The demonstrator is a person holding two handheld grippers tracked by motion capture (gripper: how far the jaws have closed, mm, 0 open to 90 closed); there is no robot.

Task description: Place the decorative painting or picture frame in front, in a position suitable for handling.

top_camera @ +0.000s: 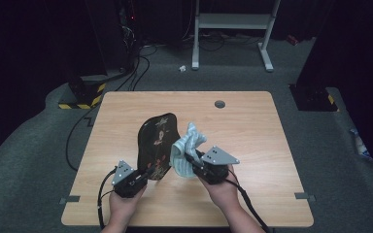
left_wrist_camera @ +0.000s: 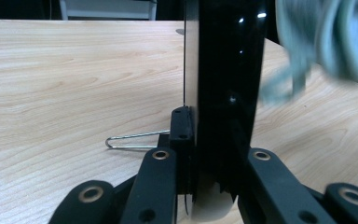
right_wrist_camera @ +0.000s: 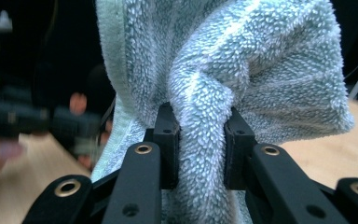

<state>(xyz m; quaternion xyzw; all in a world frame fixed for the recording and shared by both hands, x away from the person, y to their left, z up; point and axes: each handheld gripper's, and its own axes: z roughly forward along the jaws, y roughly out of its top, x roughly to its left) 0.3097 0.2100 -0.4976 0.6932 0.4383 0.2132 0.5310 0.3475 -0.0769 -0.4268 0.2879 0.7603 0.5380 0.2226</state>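
Observation:
A glossy black tray (top_camera: 156,138) with a flower pattern stands tilted on its edge on the wooden table (top_camera: 252,126). My left gripper (top_camera: 148,174) is shut on its near lower rim. In the left gripper view the tray (left_wrist_camera: 223,70) rises edge-on between the jaws of that gripper (left_wrist_camera: 209,135). A thin metal wire loop (left_wrist_camera: 130,140) lies on the wood just left of it. My right gripper (top_camera: 190,158) is shut on a bunched pale blue-green towel (top_camera: 184,145), held close against the tray's right side. The towel (right_wrist_camera: 242,60) bulges above the pads of the right gripper (right_wrist_camera: 200,140).
A round cable hole (top_camera: 219,104) sits near the table's far edge. Beyond the table stand a white metal frame (top_camera: 233,22) and a base with yellow-black tape (top_camera: 85,94), with cables on the grey floor.

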